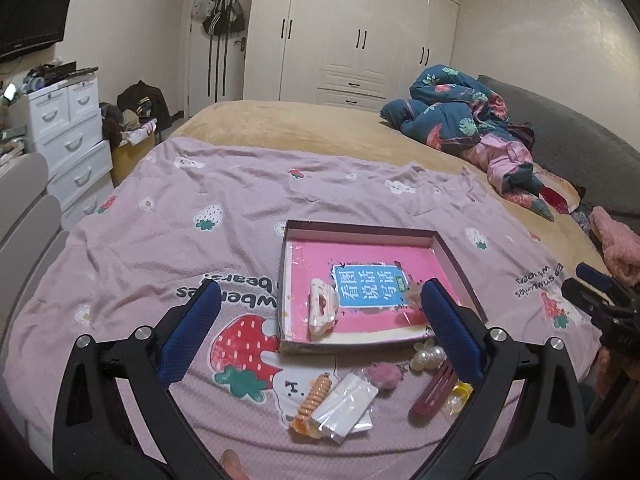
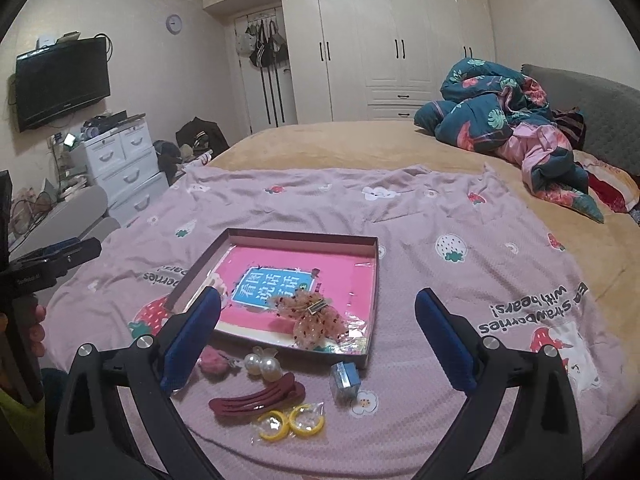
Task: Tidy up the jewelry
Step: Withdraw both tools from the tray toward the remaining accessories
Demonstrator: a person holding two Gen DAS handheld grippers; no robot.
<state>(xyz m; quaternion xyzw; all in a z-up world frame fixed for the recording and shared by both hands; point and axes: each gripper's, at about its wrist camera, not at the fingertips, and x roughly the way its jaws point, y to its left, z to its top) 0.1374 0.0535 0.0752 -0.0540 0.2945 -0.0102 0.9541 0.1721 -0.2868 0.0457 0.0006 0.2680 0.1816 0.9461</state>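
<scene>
Hovering left gripper (image 1: 320, 320): fingers spread wide, nothing between them, above the pink strawberry sheet (image 1: 160, 208).
Orange spiral hair tie (image 1: 314, 398): on the sheet, just below the left gripper's gap, touching a clear packet (image 1: 348, 406).
Shallow box (image 1: 456, 256): ahead of both grippers, pink booklet inside.
White claw clip (image 1: 322, 312): inside the box, between the left gripper's fingers.
Speckled bow clip (image 2: 310, 316): inside the box, between the right gripper's fingers.
Pearl clip (image 2: 260, 364): just in front of the box.
Maroon barrette (image 2: 258, 400): nearer than the pearls.
Yellow hoops (image 2: 290, 424): touching the barrette's near edge.
Blue cube (image 2: 345, 378): against the box's near wall.
Right gripper (image 2: 318, 324): fingers spread wide, holding nothing.
</scene>
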